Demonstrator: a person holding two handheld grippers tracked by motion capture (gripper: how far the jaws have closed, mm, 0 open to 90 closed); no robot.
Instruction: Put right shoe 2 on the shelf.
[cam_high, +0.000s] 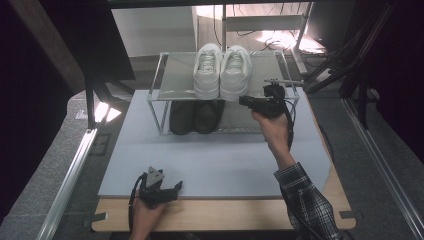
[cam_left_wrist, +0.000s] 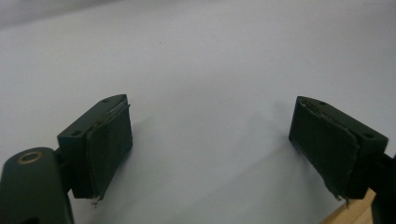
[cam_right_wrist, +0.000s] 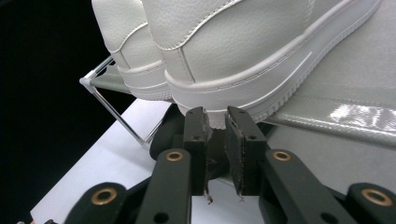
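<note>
While the left gripper (cam_high: 176, 187) rests on the grey mat (cam_high: 215, 160) with jaws wide and empty, the right gripper (cam_right_wrist: 215, 126) sits at the heel of the right white shoe (cam_right_wrist: 261, 51), jaws a narrow gap apart with nothing pinched between them. The shoe is white grained leather with a ribbed sole, beside its mate (cam_high: 207, 70) on the rack's (cam_high: 155, 92) top shelf, dark shoes (cam_high: 195, 116) below.
</note>
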